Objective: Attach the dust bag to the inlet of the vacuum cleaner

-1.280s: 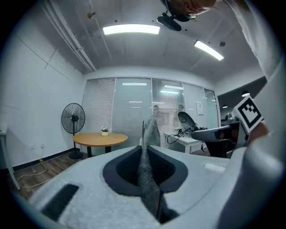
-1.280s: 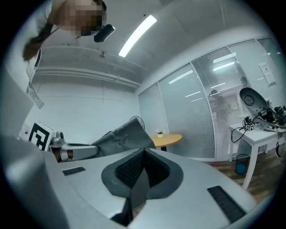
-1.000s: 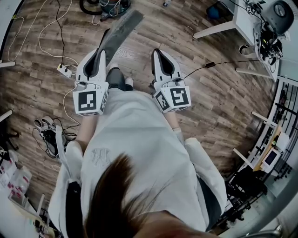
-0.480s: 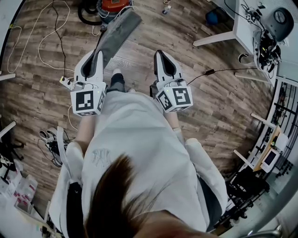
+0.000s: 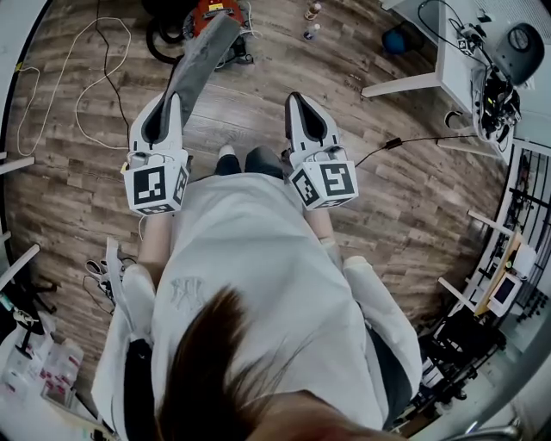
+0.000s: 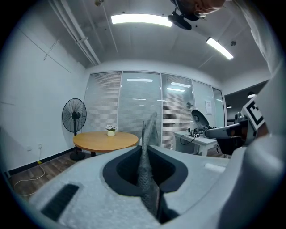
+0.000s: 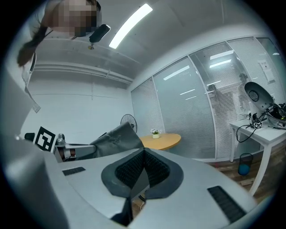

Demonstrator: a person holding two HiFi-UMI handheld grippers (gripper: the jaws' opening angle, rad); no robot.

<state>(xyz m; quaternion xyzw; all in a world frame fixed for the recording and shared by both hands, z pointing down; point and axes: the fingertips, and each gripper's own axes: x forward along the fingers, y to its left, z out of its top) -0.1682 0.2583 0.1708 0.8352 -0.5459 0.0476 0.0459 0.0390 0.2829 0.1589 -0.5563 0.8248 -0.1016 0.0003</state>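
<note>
Grey dust bag (image 5: 200, 62) now nearer orange vacuum (image 5: 215, 9).

Wood-plank floor (image 5: 73, 185). Top edge: orange vacuum cleaner (image 5: 213, 12), with a black hose (image 5: 162, 45) curled beside it. Upper left: white cable (image 5: 34, 69) lying in loose loops. Right of centre: black cord (image 5: 393, 142) with a small block on it. Left: tangle of dark cables (image 5: 99, 274). Upper right: white desk leg (image 5: 405, 86) resting on the planks.
</note>
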